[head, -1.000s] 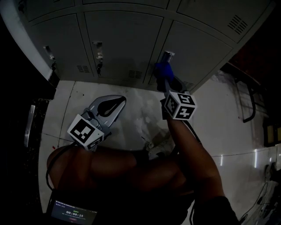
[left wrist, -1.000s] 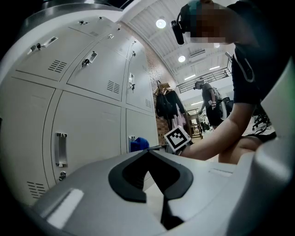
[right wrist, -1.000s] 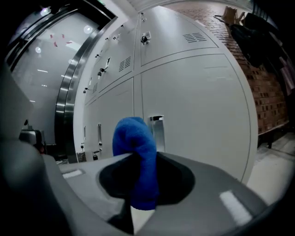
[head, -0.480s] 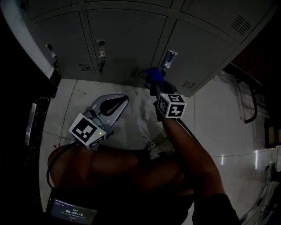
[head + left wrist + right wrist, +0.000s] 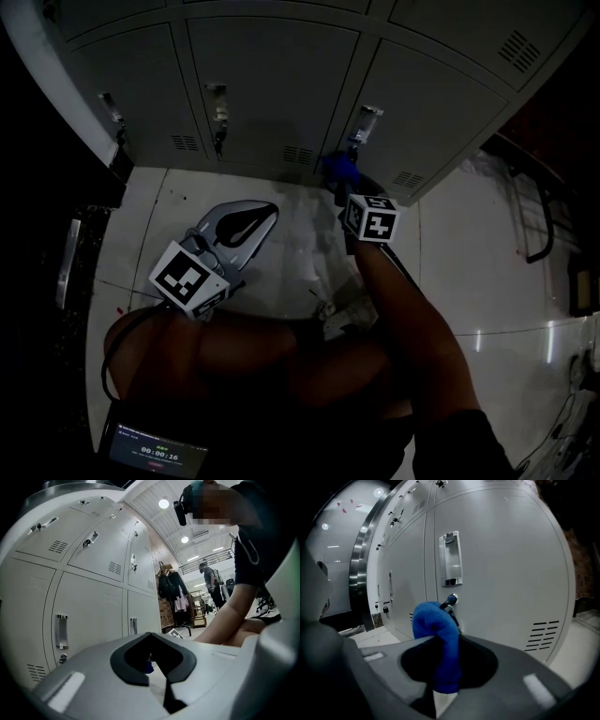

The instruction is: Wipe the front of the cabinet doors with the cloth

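Note:
Grey metal cabinet doors fill the top of the head view. My right gripper is shut on a blue cloth, held low on the right-hand door, just below its handle. In the right gripper view the cloth bulges up out of the jaws, in front of the lock key and under the handle. Whether it touches the door I cannot tell. My left gripper hangs over the floor, away from the doors, shut with nothing in it.
The white tiled floor runs up to the cabinet base. A dark metal frame stands at the right, and a dark unit at the left. Vent slots mark the door's lower corner. Hanging clothes show far off.
My right gripper has carried the cloth from beside the handle down and to the left along the door, then slightly back right. The left gripper has stayed put.

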Tool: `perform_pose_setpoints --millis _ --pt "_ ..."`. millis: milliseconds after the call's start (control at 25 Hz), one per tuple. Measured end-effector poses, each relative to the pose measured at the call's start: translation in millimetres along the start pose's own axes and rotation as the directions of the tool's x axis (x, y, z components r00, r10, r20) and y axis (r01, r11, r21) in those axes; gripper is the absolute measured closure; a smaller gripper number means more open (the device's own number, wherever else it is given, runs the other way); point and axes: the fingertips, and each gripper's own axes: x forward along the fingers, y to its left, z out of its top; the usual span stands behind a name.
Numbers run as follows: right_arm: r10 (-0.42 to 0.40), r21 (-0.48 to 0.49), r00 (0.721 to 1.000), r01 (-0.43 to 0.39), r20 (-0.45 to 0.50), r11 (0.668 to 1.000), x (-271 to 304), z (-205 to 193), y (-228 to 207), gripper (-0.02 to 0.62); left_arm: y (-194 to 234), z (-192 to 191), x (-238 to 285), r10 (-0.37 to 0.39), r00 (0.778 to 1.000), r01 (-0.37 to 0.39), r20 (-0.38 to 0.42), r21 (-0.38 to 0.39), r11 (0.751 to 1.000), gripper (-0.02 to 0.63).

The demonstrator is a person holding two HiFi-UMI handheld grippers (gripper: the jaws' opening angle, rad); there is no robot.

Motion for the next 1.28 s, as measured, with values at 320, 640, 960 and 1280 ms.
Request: perform_pose_setpoints --millis 320,640,960,1280 --pt "-0.078 0.012 0.997 0.078 -0.001 0.997 -2 1 -42 0.514 0 0 0 0.0 1.0 0.0 0.001 0.001 1.0 0.6" --pt "-0.154 0.051 0.988 0.155 -0.02 0.987 -14 -9 -75 0.514 -1 0 0 -0.001 1.0 0.001 -0.005 0.0 1.0 0.6" --pt "-0.249 0.159 0.967 0.254 -0.047 0.954 -35 -19 -121 0.514 -1 1 0 -0.002 1.0 0.002 -0.001 0.015 1.0 0.6" --pt "-0.364 0.198 0.93 0.368 -0.06 0.908 -58 -24 -172 0.514 -2 2 -1 -0.004 1.0 0.004 0.001 0.018 1.0 0.6"
